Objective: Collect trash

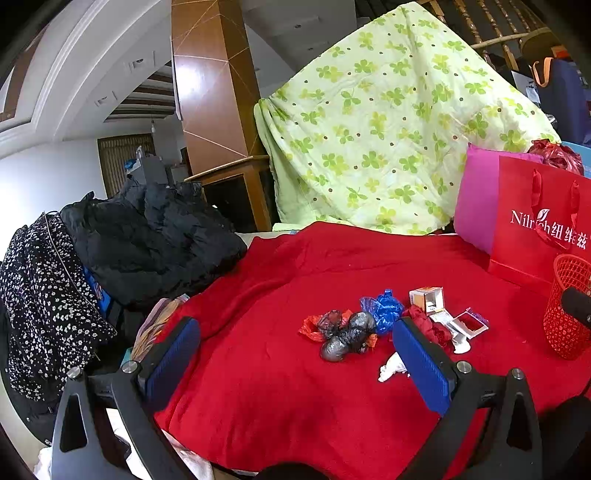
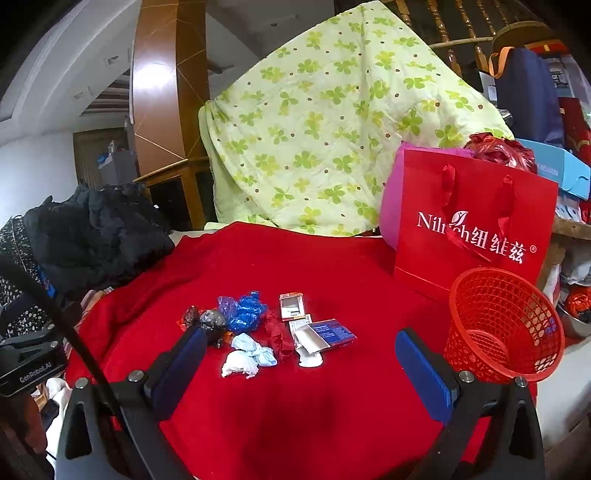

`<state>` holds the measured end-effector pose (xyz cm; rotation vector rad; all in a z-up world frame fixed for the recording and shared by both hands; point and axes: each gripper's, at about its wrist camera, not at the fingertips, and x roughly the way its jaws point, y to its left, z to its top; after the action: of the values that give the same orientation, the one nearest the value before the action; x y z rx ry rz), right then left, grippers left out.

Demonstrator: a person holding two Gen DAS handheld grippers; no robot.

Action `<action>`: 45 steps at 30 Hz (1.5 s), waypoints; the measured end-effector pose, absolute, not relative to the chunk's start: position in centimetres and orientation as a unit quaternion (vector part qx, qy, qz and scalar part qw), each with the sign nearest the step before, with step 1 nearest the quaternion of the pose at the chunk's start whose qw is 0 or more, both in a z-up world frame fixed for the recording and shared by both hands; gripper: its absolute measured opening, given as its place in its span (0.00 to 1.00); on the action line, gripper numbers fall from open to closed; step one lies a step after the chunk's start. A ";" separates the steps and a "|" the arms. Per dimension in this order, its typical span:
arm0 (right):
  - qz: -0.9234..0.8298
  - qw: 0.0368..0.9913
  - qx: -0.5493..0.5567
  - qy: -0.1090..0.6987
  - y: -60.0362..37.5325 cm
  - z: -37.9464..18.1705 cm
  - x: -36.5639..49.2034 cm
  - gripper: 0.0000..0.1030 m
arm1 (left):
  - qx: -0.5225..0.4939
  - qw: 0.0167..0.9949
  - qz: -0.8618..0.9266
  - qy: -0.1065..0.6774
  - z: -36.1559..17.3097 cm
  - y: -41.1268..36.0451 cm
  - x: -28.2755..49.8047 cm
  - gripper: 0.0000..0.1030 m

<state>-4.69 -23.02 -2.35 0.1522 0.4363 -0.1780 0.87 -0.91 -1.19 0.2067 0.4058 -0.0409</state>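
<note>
A red fleece blanket (image 2: 295,266) is spread over the working surface, and what lies beneath it cannot be told. The trash is gathered in a loose cluster near the blanket's middle: crumpled black plastic bags (image 1: 349,334), a blue plastic bag (image 2: 243,310), a small opened cardboard box (image 2: 291,306), a flattened blue-printed package (image 2: 328,332), white and pale-blue crumpled tissue (image 2: 247,356) and a scrap of red plastic (image 1: 428,325). A red mesh basket (image 2: 506,328) is set at the right side of the blanket, tilted with its mouth turned toward the camera, well apart from the cluster. Just behind it a red paper gift bag (image 2: 472,229) with white lettering is stood upright, and a pink bag (image 1: 476,199) is seen behind that.

At the back a green-flowered quilt (image 2: 325,129) is draped over something tall. A black padded jacket (image 1: 147,236) and a dark floral garment (image 1: 40,295) are piled at the left edge. Farther off, a polished wooden pillar (image 1: 210,85), a white wall with curved ceiling mouldings (image 1: 74,74) and wooden balusters (image 2: 454,29) at the upper right are visible.

The left gripper (image 1: 295,362) is held above the blanket's near side with its fingers spread wide and nothing between them. The right gripper (image 2: 301,373) is likewise held with fingers wide apart and empty, short of the trash.
</note>
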 end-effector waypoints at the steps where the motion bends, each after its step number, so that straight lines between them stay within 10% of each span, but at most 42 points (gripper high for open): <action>1: -0.090 0.969 0.077 0.217 -23.0 -2.3 -4.7 1.00 | 0.103 0.974 -0.020 0.202 -1.3 -0.9 1.0 1.00; 26: -0.106 0.957 0.110 0.247 -24.1 -3.4 -1.3 1.00 | 0.089 0.968 -0.018 0.235 -3.1 -0.3 3.7 1.00; 45: -0.094 0.861 0.338 0.369 -36.1 -13.6 12.5 1.00 | 0.071 0.944 -0.060 0.317 -11.3 0.4 12.2 1.00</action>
<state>12.50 -36.12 -13.57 0.7088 0.7743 -0.1972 12.18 0.39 -11.29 0.1456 0.6458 -0.1223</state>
